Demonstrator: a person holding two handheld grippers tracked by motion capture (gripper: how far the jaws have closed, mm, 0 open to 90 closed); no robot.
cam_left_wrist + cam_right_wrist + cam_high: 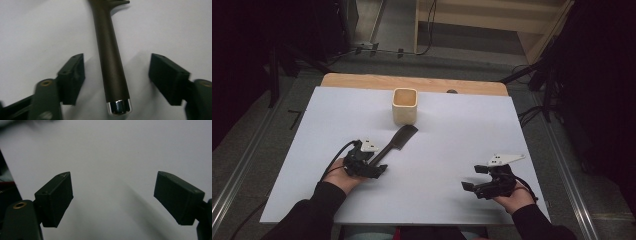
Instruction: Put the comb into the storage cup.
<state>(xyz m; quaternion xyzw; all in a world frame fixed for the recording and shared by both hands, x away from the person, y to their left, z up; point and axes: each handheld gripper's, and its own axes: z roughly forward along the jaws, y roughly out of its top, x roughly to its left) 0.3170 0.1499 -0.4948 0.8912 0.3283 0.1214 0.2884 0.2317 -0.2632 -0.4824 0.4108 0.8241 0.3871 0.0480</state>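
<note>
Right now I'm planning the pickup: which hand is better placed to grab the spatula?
Left. Its tool is open astride the spatula handle, pads not touching. The right tool is open over bare white table.

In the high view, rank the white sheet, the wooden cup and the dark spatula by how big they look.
1. White sheet, covering nearly the whole tabletop.
2. Dark spatula, long and thin, its handle end between the left gripper's jaws.
3. Wooden cup, shorter but wider; close to the spatula in area, so that order is unsure.
</note>
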